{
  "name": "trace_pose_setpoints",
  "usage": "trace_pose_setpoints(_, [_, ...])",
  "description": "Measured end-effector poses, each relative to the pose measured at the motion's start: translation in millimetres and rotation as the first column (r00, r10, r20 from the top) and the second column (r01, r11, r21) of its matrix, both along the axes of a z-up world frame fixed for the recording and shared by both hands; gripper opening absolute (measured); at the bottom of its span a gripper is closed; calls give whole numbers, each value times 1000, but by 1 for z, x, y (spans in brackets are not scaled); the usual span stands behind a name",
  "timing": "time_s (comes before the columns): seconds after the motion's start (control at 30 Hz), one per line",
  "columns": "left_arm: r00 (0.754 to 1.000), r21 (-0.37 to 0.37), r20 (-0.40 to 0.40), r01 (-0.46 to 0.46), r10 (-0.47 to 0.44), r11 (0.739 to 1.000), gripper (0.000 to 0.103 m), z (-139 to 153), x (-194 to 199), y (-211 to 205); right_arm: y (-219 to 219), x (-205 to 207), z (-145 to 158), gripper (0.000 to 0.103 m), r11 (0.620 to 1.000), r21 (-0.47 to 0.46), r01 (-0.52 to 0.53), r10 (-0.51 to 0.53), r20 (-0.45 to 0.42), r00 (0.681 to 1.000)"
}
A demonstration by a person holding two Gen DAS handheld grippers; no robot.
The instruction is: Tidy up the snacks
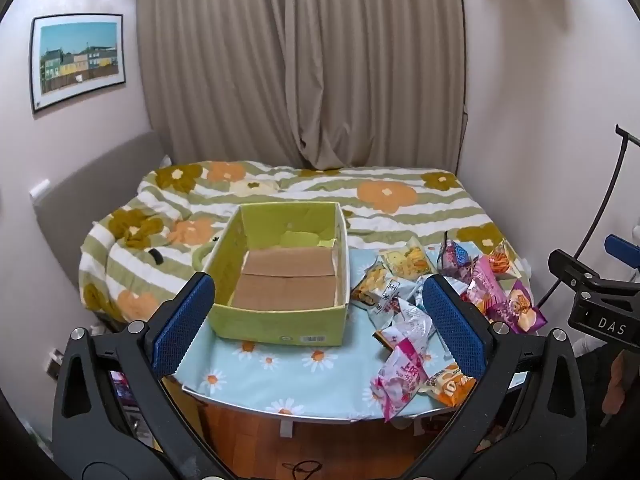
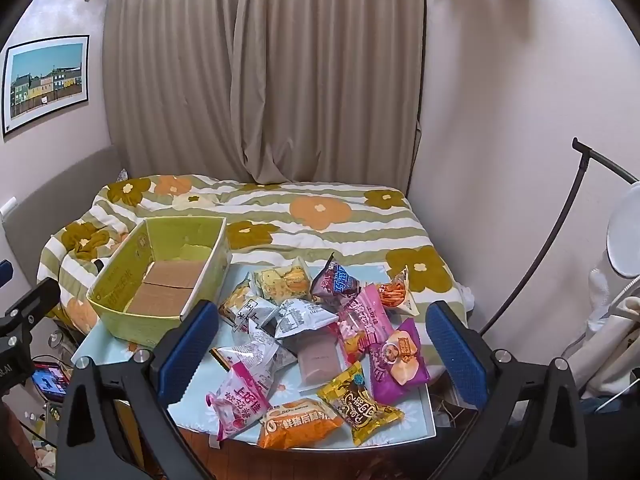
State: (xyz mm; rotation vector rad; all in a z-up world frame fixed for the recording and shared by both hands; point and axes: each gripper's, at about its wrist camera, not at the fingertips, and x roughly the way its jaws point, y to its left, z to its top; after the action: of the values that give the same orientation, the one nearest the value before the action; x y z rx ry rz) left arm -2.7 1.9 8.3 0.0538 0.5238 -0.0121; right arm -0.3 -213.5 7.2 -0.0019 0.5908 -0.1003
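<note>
An empty green cardboard box [image 1: 280,320] stands on the left of a small table with a daisy-print cloth [image 1: 288,376]; it also shows in the right wrist view [image 2: 120,320]. Several snack packets lie in a heap to its right [image 2: 320,332], among them a purple bag [image 2: 396,360], an orange bag [image 2: 296,426] and a pink bag [image 2: 236,400]. The heap shows in the left wrist view too [image 1: 404,312]. My left gripper [image 1: 318,322] is open and empty, before the table's front edge. My right gripper [image 2: 322,352] is open and empty, above the heap's near side.
A bed with a flowered striped blanket [image 1: 320,196] lies right behind the table. Curtains [image 1: 300,60] and walls close the back. A lamp with a curved black stand [image 2: 560,240] is at the right. A phone [image 2: 48,378] lies low at the left.
</note>
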Motion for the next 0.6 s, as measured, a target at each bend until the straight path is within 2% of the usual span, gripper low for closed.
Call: trace_pose_setpoints(0.6, [1000,-5,-5,3,-3,1000,103,0,0,1,-2,0,0,103,1000,3,2,-2,2,1000])
